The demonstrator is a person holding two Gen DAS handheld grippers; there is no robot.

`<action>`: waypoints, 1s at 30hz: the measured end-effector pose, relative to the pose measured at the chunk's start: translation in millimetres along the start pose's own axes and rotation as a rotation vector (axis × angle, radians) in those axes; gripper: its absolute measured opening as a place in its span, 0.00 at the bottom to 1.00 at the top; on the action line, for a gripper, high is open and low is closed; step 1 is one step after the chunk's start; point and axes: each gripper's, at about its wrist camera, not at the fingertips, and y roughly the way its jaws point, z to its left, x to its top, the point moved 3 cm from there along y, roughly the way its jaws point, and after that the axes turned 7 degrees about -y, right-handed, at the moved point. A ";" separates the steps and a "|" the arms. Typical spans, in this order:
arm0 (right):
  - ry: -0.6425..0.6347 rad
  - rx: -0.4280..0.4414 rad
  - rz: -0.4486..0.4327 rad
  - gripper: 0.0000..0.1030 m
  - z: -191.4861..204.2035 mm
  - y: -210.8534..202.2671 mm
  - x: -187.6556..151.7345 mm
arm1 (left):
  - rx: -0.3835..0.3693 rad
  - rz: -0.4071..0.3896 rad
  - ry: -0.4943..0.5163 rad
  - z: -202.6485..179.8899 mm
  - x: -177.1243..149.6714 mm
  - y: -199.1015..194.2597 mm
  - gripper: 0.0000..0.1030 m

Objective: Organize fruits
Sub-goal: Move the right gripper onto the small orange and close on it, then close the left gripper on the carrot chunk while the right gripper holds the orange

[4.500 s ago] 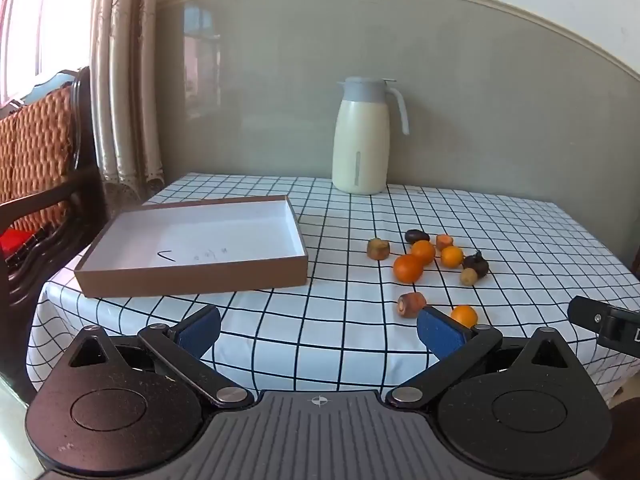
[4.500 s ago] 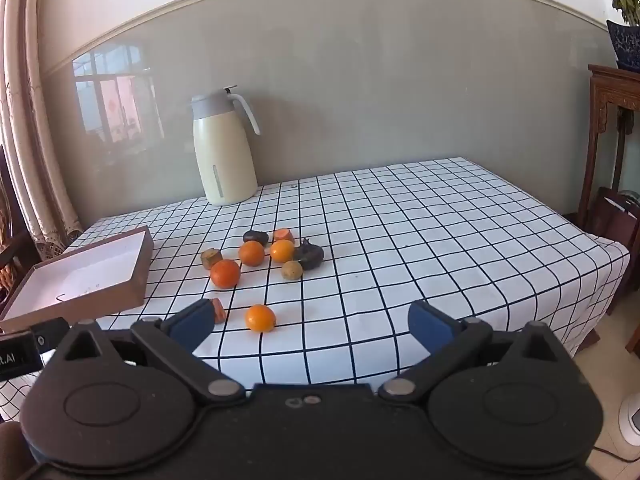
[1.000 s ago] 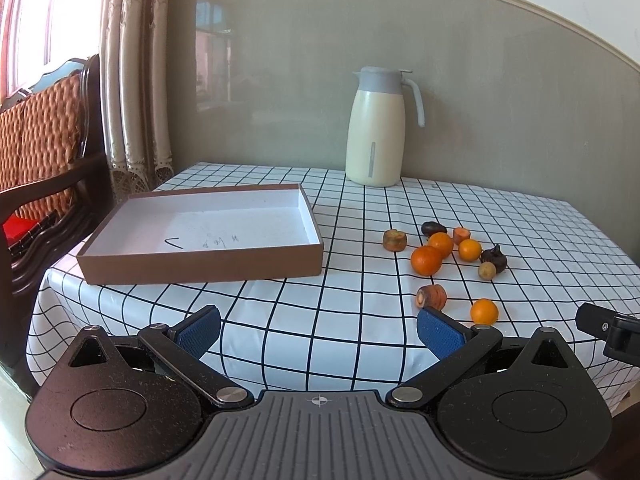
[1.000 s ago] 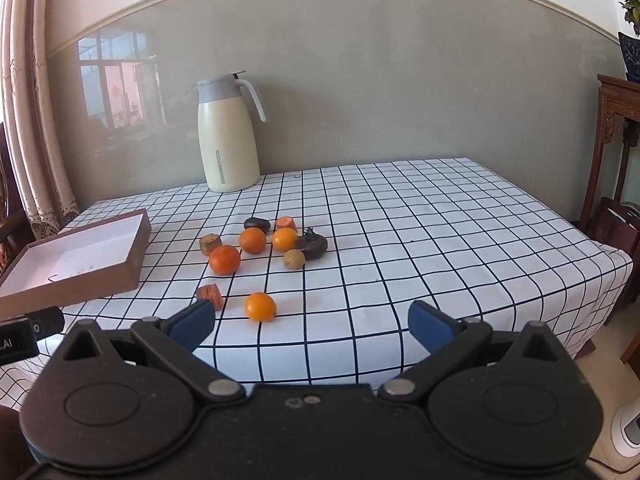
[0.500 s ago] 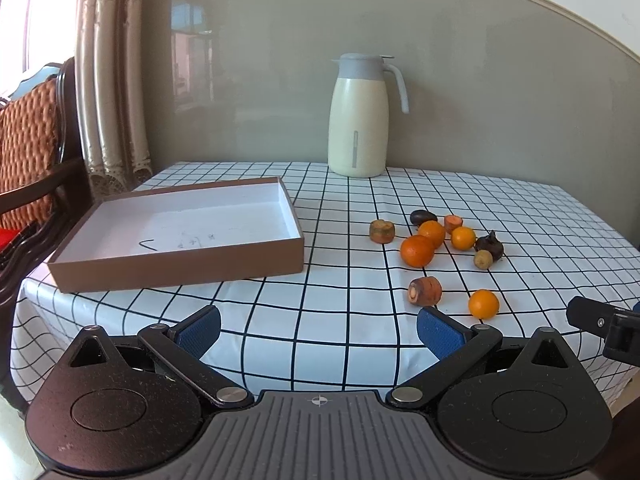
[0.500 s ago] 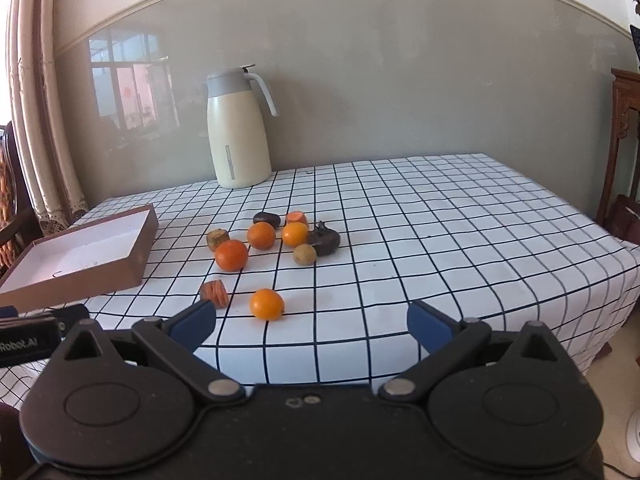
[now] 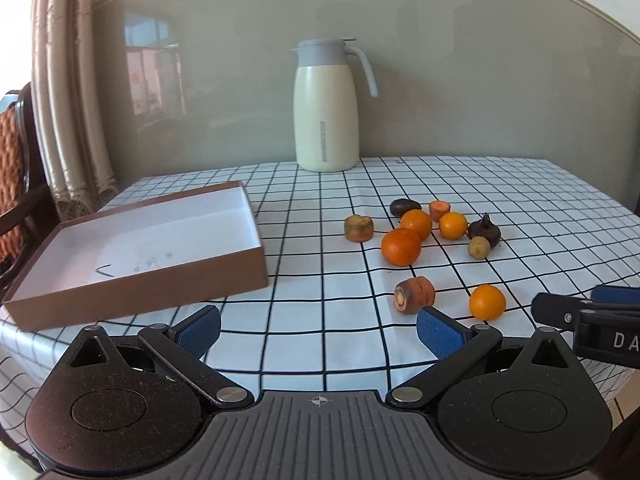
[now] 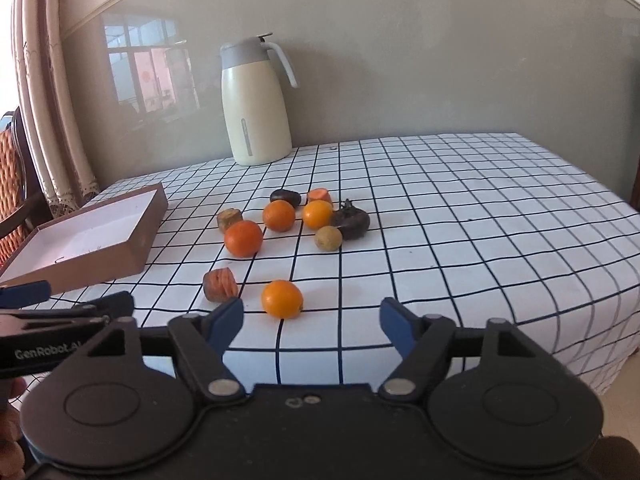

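Right claw point(image 8: 311, 318) has just been closing, nothing between its pads, just short of the nearest orange point(image 8: 282, 298); left claw point(image 7: 319, 330) spread.

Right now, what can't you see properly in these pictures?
- Box in the right view: its near end is hidden by the left gripper.
- Scribbles inside the box, left view: too small to read.
- Chair: cut off by the picture's left edge.

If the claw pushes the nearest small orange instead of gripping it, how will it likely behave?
The nearest orange looks round and smooth, so it would probably roll across the tablecloth. Nothing touches it, so little would stop it. It looks firm.
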 end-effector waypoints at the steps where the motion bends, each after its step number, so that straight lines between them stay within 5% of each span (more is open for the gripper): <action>1: -0.001 -0.001 0.004 0.63 -0.5 3.4 0.1 | -0.004 0.001 0.005 -2.3 -0.2 4.0 1.00; 5: -0.001 0.029 0.018 0.50 -1.9 15.5 0.5 | -0.021 -0.012 0.020 -10.4 -0.4 15.2 1.00; 25: -0.009 0.097 0.071 0.33 9.0 66.7 0.5 | -0.010 -0.009 0.014 -9.2 -1.0 51.8 1.00; 30: -0.019 0.095 0.062 0.22 8.5 68.7 -0.2 | -0.015 0.002 0.016 -12.1 -3.6 61.0 1.00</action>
